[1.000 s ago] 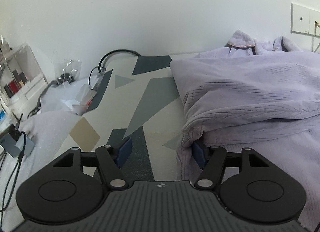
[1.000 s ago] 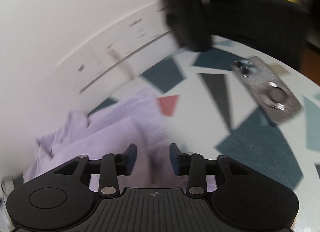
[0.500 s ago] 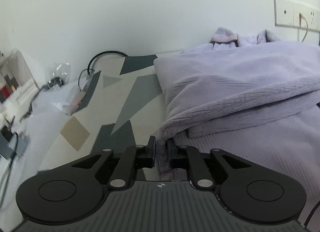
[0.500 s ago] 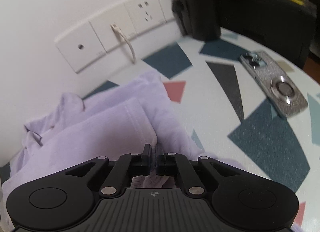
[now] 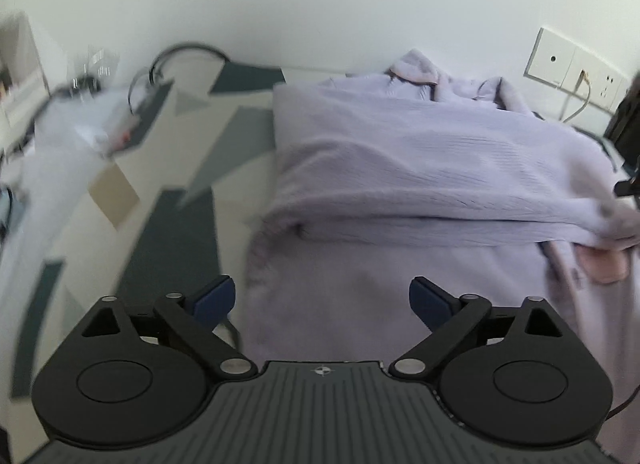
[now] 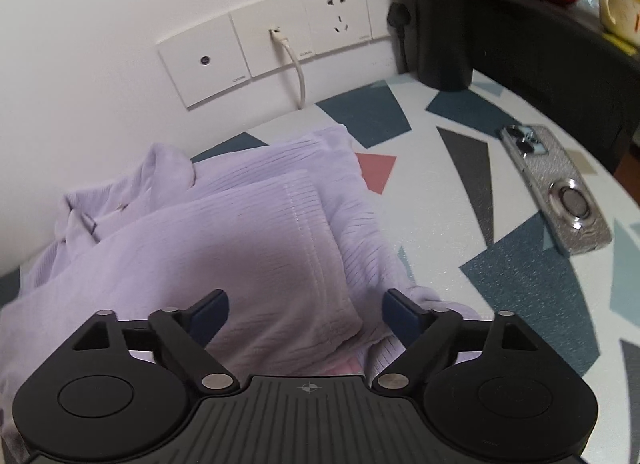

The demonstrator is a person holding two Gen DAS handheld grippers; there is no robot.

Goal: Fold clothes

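A lilac ribbed garment (image 5: 420, 168) lies partly folded on the patterned table, collar toward the wall. It also shows in the right wrist view (image 6: 248, 240), with one folded layer lying over another. My left gripper (image 5: 324, 298) is open and empty above the garment's near left edge. My right gripper (image 6: 304, 314) is open and empty above the folded layer's near right corner. A pink patch (image 5: 604, 264) shows at the garment's right side.
A phone in a glittery case (image 6: 556, 188) lies on the table right of the garment. Wall sockets with a white cable (image 6: 288, 48) and a black bottle (image 6: 440, 16) stand behind. Cables and plastic bags (image 5: 100, 104) clutter the table's left side.
Both grippers were shut on the garment's edges half a second ago. Both have opened and let go, and both have pulled back above the cloth.
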